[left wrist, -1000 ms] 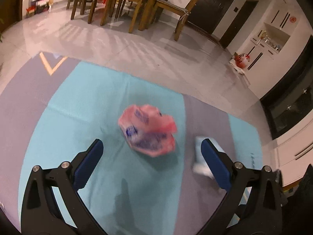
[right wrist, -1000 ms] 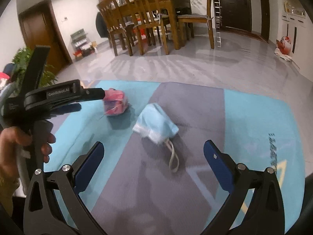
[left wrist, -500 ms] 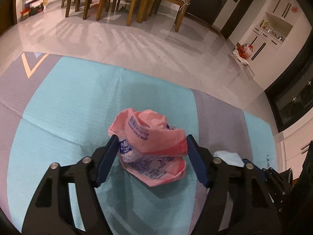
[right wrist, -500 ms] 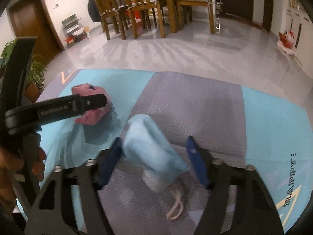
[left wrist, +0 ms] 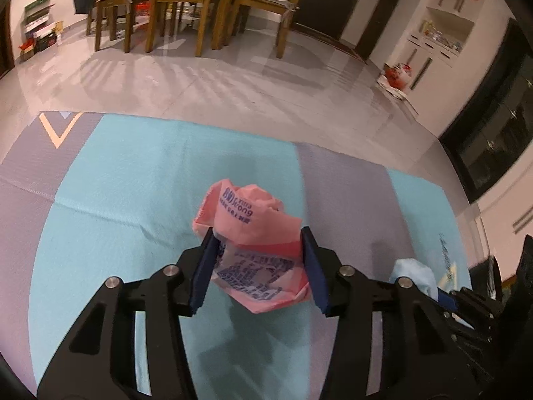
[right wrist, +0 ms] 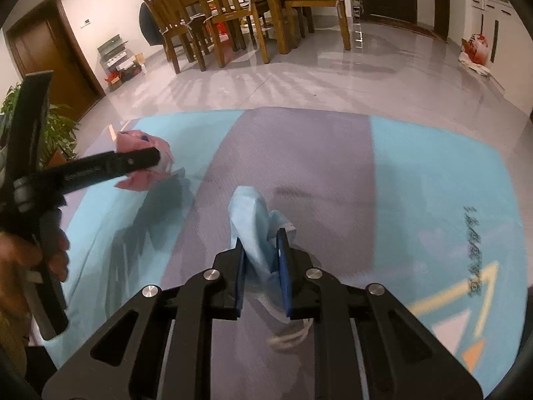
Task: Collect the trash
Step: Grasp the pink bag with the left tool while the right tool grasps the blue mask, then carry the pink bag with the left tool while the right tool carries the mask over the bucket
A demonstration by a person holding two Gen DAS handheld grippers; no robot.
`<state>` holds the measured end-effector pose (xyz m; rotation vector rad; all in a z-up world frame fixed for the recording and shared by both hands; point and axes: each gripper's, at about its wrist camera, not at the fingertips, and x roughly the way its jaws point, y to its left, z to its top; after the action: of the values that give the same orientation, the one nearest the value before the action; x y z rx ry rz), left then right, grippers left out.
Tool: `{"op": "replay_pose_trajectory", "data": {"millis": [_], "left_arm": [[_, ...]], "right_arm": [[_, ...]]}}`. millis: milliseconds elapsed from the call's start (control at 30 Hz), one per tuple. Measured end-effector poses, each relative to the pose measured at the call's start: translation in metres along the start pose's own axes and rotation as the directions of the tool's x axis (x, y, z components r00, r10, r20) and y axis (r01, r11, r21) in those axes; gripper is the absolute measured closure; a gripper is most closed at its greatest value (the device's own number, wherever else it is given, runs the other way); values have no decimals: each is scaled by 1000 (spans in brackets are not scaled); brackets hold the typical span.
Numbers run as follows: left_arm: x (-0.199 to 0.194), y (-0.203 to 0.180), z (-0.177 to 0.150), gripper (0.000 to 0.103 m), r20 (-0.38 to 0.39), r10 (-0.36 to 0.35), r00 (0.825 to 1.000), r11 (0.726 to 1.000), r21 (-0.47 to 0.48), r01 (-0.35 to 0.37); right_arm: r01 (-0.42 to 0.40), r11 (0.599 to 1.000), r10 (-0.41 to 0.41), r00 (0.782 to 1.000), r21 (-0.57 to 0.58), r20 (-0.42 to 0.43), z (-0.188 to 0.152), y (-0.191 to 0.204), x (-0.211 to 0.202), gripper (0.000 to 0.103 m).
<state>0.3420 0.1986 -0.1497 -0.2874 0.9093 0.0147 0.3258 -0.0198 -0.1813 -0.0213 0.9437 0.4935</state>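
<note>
A crumpled pink wrapper (left wrist: 253,246) with blue print sits between the blue pads of my left gripper (left wrist: 258,250), which is shut on it above the blue and grey play mat (left wrist: 133,200). The wrapper also shows in the right wrist view (right wrist: 146,163), partly behind the left gripper's finger. My right gripper (right wrist: 261,250) is shut on a light blue face mask (right wrist: 253,226), whose white ear loop (right wrist: 289,336) hangs below. The mask's edge shows at the lower right of the left wrist view (left wrist: 414,273).
The mat (right wrist: 433,200) lies on a glossy tiled floor (left wrist: 216,83). A wooden dining table with several chairs (right wrist: 233,10) stands at the back. A potted plant (right wrist: 56,130) is at the left. A red and white bag (right wrist: 476,46) lies by the right wall cabinets.
Both grippers moved down onto the trash and closed: the left onto the pink wrapper, the right onto the blue mask. Both items now sit pinched between the pads.
</note>
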Motion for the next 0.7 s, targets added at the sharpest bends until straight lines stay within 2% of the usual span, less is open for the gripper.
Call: {"op": "replay_pose_trajectory", "data": {"millis": [200,367,467,700], "left_arm": [[-42,-43,-25,52,18,-77,997,995,69,76],[-86,-74,-61,51,64,-115,991,984,143,105],[-103,-81,-87,51,68,-120,990,980,166,107],[-127,-82,-141,51,22,-75,997,989,132,72]], "right_arm": [[24,1000,-24,1000,11,3,-26,-14,-39,85],[30,1000,-30,999,3,32,-52,-20,-78,85],[27,1000,-27,999,9,43,-70,-24,-95,85],[0,999,-3,998,47,66,-96,-31,-122,85]]}}
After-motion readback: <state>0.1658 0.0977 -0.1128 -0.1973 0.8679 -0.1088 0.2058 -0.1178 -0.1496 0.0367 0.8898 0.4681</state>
